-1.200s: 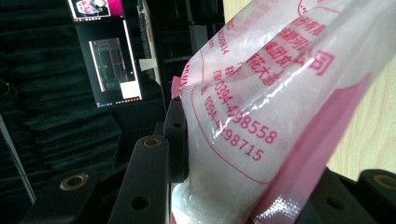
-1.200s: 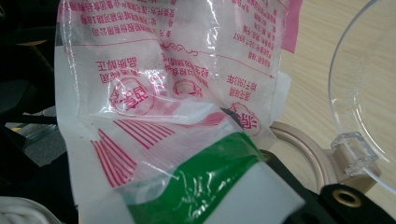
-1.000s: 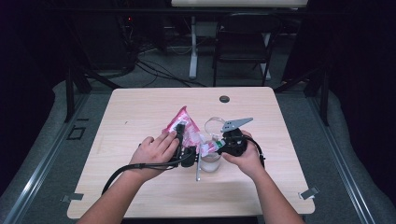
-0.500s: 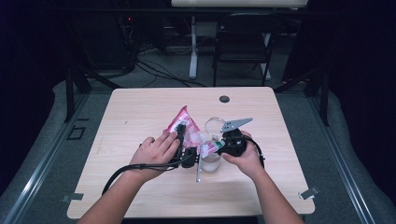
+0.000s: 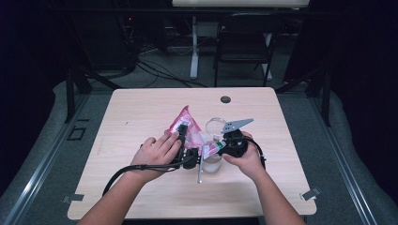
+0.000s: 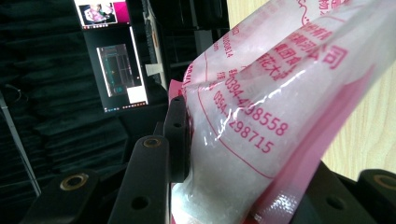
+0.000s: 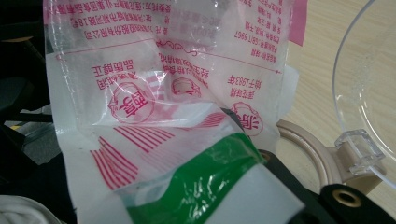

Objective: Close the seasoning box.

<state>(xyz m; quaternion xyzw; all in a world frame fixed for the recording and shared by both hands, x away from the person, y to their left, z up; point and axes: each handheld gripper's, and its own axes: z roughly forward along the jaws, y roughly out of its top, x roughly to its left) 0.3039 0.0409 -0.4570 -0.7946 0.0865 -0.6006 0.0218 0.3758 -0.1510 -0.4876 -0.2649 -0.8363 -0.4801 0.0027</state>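
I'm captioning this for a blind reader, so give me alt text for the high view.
Two hands hold a pink and clear plastic bag between them over a wooden table, the left gripper clamping its middle and the right gripper pinching one end. A clear container stands just behind the grippers.

A small dark disc (image 5: 225, 99) sits near the table's (image 5: 141, 112) upper edge, with a folding chair (image 5: 244, 44) beyond it at upper centre.
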